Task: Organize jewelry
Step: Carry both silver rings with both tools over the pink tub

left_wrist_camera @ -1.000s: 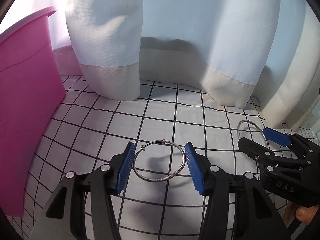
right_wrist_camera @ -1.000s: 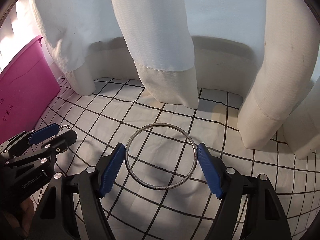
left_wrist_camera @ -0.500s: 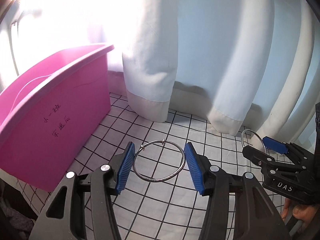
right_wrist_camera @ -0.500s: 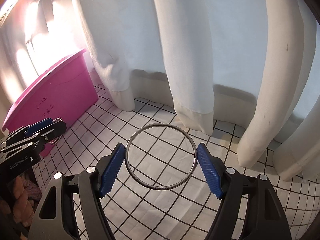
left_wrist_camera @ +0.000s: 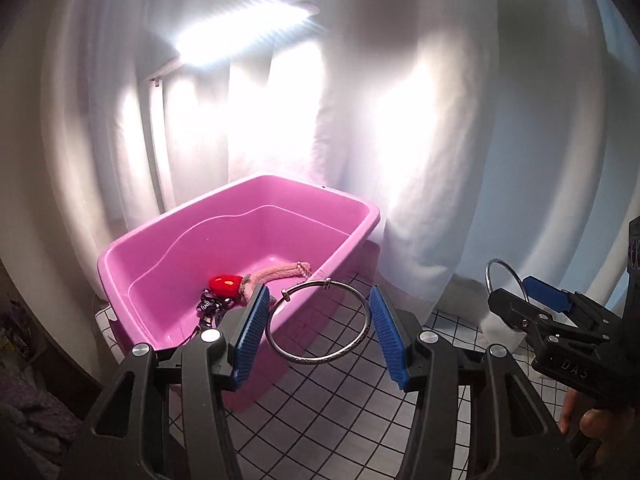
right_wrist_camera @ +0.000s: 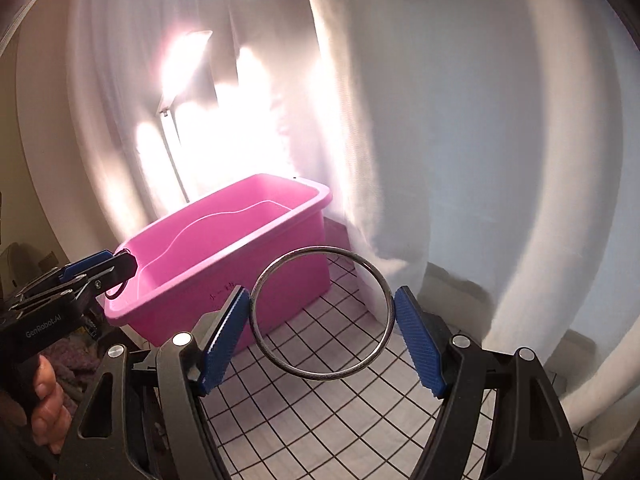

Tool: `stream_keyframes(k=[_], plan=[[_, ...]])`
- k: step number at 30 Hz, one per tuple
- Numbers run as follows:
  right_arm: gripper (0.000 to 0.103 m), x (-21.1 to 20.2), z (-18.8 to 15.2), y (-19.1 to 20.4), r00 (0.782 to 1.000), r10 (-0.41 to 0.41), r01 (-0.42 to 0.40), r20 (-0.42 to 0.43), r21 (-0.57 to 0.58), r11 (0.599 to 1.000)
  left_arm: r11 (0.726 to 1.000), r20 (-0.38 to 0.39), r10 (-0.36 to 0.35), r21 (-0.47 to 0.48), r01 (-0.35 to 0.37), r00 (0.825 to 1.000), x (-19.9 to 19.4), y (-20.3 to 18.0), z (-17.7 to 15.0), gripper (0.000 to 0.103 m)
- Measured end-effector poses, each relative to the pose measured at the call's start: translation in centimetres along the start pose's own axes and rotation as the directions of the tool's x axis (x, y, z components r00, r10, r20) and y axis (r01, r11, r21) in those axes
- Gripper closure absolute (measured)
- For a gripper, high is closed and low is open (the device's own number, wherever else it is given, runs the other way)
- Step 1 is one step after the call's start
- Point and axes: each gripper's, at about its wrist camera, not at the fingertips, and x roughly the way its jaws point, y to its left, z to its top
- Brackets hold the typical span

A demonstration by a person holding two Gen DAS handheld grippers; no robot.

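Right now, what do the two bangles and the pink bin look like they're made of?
Both bangles look like metal. The left bangle is thin, silvery and shiny, with a small clasp at the top. The right bangle is thicker and a duller, darker grey. The bin looks like moulded plastic: smooth, glossy, with a rolled rim.
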Motion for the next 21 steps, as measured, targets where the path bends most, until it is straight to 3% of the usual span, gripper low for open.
stream_keyframes(k=[10, 16, 21], plan=[[0.031, 6.9, 6.1, 8.8, 0.998, 0.065, -0.065, -0.005, -0.02, 0.998, 0.999, 0.015, 0.013, -0.051, -0.013, 1.0, 2.5, 9.9, 4.7, 0.052], [0.031, 11.4, 8.5, 13.0, 0.997, 0.072, -0.074, -0.034, -0.05, 0.996, 0.997, -0.027, 0.008, -0.08, -0.01, 1.0, 6.0, 14.3, 6.4, 0.052], [0.031, 14.6, 10.3, 14.1, 0.996, 0.052, -0.055, -0.071, -0.04, 0.998, 0.995, -0.1, -0.006, -0.099, -0.004, 0.995, 9.5, 16.6, 7.0, 0.052]])
